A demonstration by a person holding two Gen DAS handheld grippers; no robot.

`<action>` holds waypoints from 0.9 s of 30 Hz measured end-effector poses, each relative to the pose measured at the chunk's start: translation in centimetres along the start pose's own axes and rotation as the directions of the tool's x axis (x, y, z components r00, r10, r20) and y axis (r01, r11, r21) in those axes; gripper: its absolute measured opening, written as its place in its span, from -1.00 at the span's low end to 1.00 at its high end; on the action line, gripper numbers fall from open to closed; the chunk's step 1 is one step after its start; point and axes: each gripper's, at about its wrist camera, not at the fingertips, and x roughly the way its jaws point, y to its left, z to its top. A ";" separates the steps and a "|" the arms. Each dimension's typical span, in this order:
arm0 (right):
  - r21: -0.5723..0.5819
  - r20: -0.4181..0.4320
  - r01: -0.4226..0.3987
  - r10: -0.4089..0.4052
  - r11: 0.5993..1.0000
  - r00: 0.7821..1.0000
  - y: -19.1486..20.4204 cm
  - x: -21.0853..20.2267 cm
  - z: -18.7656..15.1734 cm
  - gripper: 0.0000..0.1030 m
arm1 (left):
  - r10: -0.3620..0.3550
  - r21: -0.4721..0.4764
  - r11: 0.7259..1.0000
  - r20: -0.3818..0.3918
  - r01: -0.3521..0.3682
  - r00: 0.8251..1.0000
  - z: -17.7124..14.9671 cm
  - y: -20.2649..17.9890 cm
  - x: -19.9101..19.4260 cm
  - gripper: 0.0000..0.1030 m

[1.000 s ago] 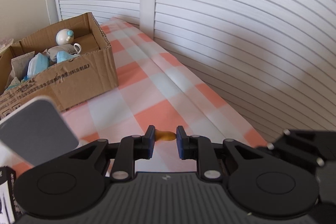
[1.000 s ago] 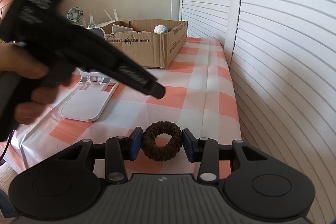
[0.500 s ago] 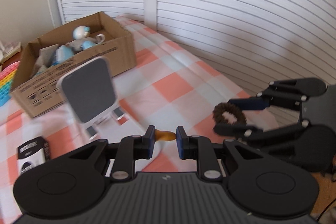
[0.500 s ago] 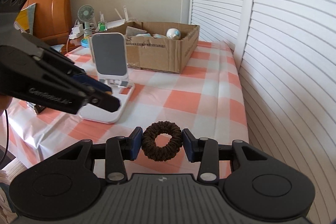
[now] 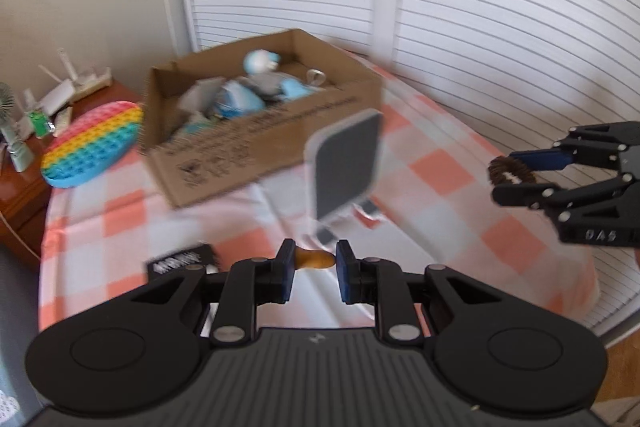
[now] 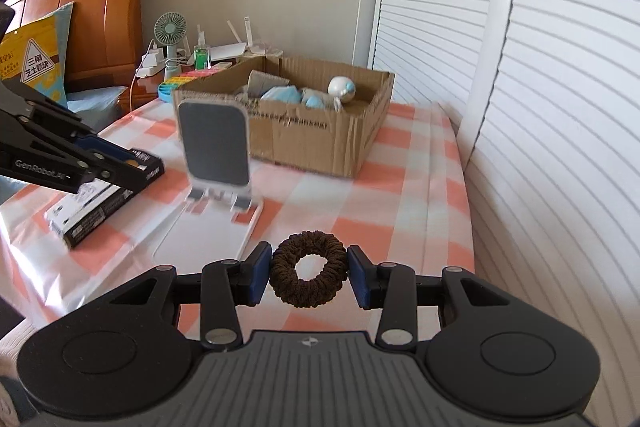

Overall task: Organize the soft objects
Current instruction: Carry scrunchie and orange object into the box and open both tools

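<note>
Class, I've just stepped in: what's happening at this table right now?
A person holds a gripper in each hand above a checked tablecloth. The right gripper is shut on a brown hair scrunchie. The left gripper pinches a small orange item; what it is can't be told. Both are held in the air. Ahead sits an open cardboard box already holding soft blue and white things, with a phone stand in front.

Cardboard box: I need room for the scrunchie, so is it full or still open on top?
Open-topped, partly filled: the cardboard box has no lid, and soft toys lie below its rim.
</note>
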 end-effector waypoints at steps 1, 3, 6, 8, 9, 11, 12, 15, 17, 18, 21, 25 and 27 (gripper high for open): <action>-0.002 0.002 0.000 0.000 1.000 1.000 -0.2 0.3 0.6 -0.10 | 0.000 -0.006 1.000 0.002 0.000 1.000 0.4 0.6 0.0 -0.62; -0.003 0.007 -0.009 0.009 1.000 1.000 -0.8 1.1 1.9 -0.11 | 0.010 -0.016 1.000 0.013 -0.010 1.000 1.3 1.7 0.2 -0.62; -0.002 0.014 -0.024 0.024 1.000 1.000 -1.7 2.4 4.0 -0.10 | 0.020 -0.014 1.000 0.042 -0.019 0.999 3.2 3.1 0.6 -0.62; -0.014 0.020 -0.030 0.031 0.999 0.999 -2.1 3.3 5.5 -0.11 | 0.030 -0.006 1.000 0.063 -0.030 0.998 4.7 3.8 1.1 -0.62; -0.020 0.023 -0.033 0.034 0.999 0.999 -2.3 3.8 6.3 -0.10 | 0.035 -0.005 0.999 0.074 -0.035 0.997 5.5 4.2 1.4 -0.62; -0.036 0.029 -0.044 0.045 0.998 0.999 -2.5 4.8 7.8 -0.10 | 0.041 -0.007 0.999 0.089 -0.041 0.995 7.1 5.1 2.5 -0.62; -0.046 0.034 -0.047 0.049 0.998 0.998 -2.6 5.3 8.6 -0.10 | 0.044 -0.015 0.999 0.094 -0.043 0.995 7.8 5.5 3.1 -0.62; -0.070 0.041 -0.063 0.066 0.996 0.997 -2.7 6.9 10.9 -0.10 | 0.051 -0.034 0.998 0.098 -0.048 0.994 9.7 6.7 5.3 -0.62; -0.089 0.040 -0.076 0.079 0.993 0.996 -2.6 8.1 12.4 -0.10 | 0.045 -0.044 0.998 0.102 -0.040 0.994 10.4 7.2 6.6 -0.52; -0.095 0.039 -0.084 0.088 0.992 0.995 -2.6 8.7 13.1 -0.10 | 0.037 -0.051 0.998 0.103 -0.032 0.994 10.7 7.5 7.1 -0.38; -0.121 0.031 -0.113 0.118 0.986 0.993 -2.1 10.3 15.1 -0.10 | 0.060 -0.093 0.994 0.118 -0.049 0.991 10.6 8.3 7.7 0.89; -0.148 0.017 -0.144 0.148 0.978 0.989 -1.6 12.2 17.2 -0.10 | 0.109 -0.089 0.991 0.154 -0.096 0.982 9.3 9.3 6.5 0.92; -0.145 0.007 -0.165 0.168 0.975 0.986 -1.3 13.2 18.0 -0.05 | 0.126 -0.086 0.990 0.152 -0.114 0.980 8.5 9.7 5.8 0.92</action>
